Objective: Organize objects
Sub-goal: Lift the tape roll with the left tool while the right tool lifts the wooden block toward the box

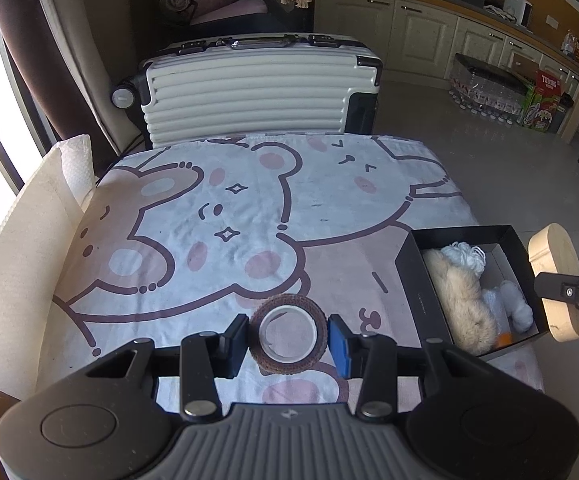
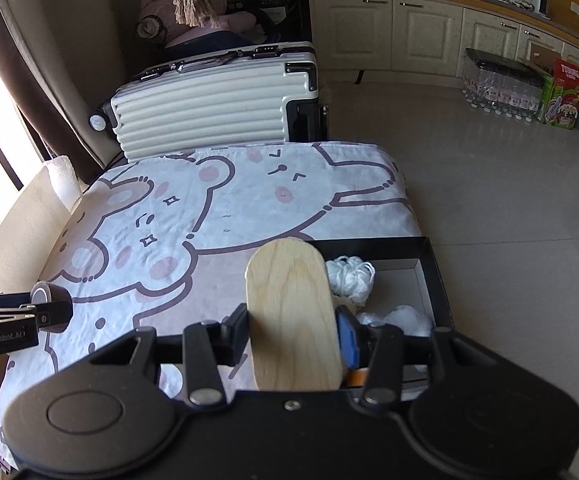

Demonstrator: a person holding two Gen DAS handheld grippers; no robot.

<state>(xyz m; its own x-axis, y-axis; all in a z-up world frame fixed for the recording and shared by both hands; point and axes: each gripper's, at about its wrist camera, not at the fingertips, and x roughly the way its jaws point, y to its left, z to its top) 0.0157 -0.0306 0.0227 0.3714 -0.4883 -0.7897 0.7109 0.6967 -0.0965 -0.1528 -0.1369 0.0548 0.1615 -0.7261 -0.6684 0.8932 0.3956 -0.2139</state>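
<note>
My left gripper (image 1: pixel 288 340) is shut on a brown roll of tape (image 1: pixel 288 334) with a white core, held just above the cartoon-bear cloth (image 1: pixel 217 216). In the right wrist view the same tape roll (image 2: pixel 47 294) shows at the far left in the left gripper (image 2: pixel 45 312). My right gripper (image 2: pixel 294 332) is shut on an oval wooden board (image 2: pixel 293 312), held over the near left part of the black box (image 2: pixel 433 280). The board (image 1: pixel 555 280) also appears at the right edge of the left wrist view, above the box (image 1: pixel 421 288). Inside the box lie a beige furry piece (image 1: pixel 463 304) and white yarn (image 1: pixel 467 256).
A ribbed white suitcase (image 1: pixel 249 92) stands behind the table's far edge. A paper towel roll (image 1: pixel 21 264) lies along the left side by the curtain and window. Kitchen cabinets (image 1: pixel 421 36), bottle packs (image 1: pixel 489 92) and bare floor are on the right.
</note>
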